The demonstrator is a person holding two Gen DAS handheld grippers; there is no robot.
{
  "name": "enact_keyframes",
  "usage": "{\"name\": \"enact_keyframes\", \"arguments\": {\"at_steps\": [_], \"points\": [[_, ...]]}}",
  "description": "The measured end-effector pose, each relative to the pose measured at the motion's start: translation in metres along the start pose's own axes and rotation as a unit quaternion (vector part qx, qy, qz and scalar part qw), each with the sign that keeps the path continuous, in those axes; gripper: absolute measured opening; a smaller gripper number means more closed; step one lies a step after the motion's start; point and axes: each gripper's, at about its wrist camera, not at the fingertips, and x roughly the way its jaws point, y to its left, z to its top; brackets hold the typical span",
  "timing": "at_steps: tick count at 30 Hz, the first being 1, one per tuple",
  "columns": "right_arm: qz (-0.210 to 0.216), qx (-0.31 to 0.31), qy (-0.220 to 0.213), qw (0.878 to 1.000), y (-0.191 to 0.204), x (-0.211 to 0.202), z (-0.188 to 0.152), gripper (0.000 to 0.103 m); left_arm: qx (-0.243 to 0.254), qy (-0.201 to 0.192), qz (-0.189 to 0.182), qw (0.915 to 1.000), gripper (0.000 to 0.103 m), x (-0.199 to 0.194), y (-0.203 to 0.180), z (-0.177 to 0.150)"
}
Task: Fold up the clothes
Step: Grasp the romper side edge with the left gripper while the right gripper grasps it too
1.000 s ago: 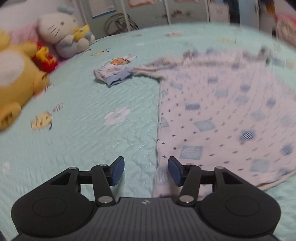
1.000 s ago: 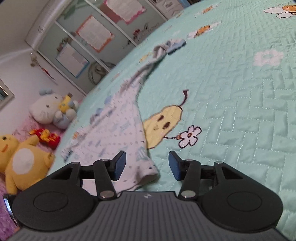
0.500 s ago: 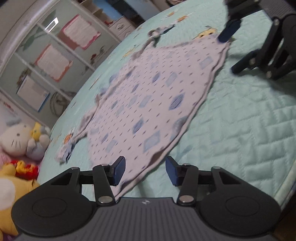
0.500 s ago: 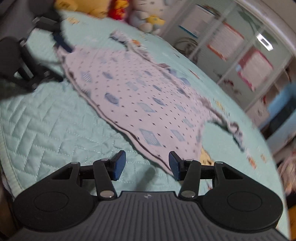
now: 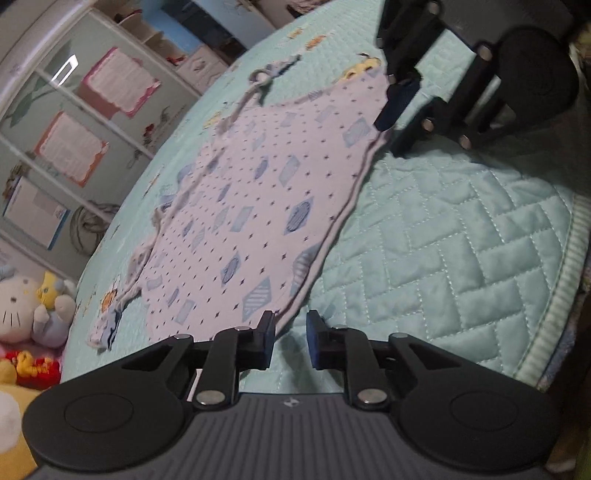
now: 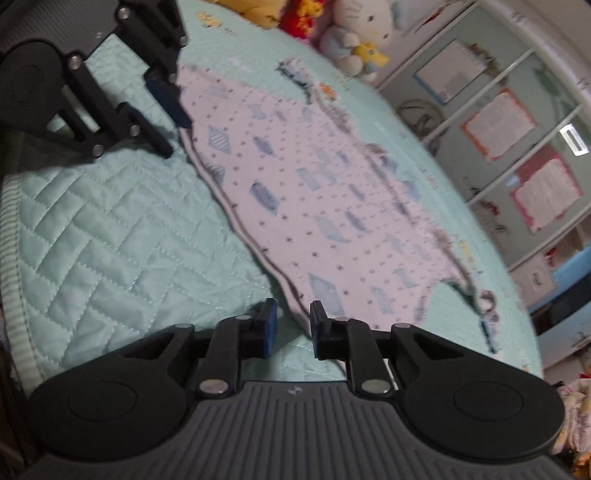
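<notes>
A pale top (image 5: 258, 206) with blue diamond patches and small dots lies spread flat on the mint quilted bedspread (image 5: 461, 236), sleeves toward the far side. My left gripper (image 5: 290, 334) sits at one corner of the near hem. Its jaws are closing, with the hem edge between them and a gap still showing. My right gripper (image 6: 291, 326) is at the other hem corner, its jaws also closing around the cloth edge. Each gripper shows in the other's view: the right gripper (image 5: 400, 99) at the top right, the left gripper (image 6: 166, 92) at the top left.
Plush toys, a white cat (image 6: 364, 26) and a yellow bear (image 5: 11, 406), sit at the bed's far side. Behind the bed stands a cabinet with papers on its glass doors (image 5: 74, 147). The bed's ribbed edge (image 5: 561, 295) runs close to both grippers.
Both grippers rolled and swung to the garment's near hem, facing each other across it. Their jaws have narrowed from wide apart to a small gap at the hem corners.
</notes>
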Motion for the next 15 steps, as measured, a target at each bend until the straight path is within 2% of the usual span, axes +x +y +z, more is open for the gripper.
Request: {"name": "enact_keyframes", "arguments": {"at_steps": [3, 9, 15], "points": [[0.011, -0.009, 0.006, 1.000, 0.000, 0.002, 0.002, 0.010, 0.011, 0.004, -0.015, 0.9998, 0.007, 0.001, -0.001, 0.003], [0.016, -0.023, 0.006, 1.000, 0.002, 0.006, 0.004, 0.010, 0.013, 0.000, -0.009, 0.9999, 0.008, 0.001, -0.004, 0.003], [0.022, -0.037, 0.002, 0.999, -0.001, 0.012, 0.007, 0.010, 0.040, 0.000, -0.001, 0.9992, 0.010, 0.004, -0.008, 0.005]]}}
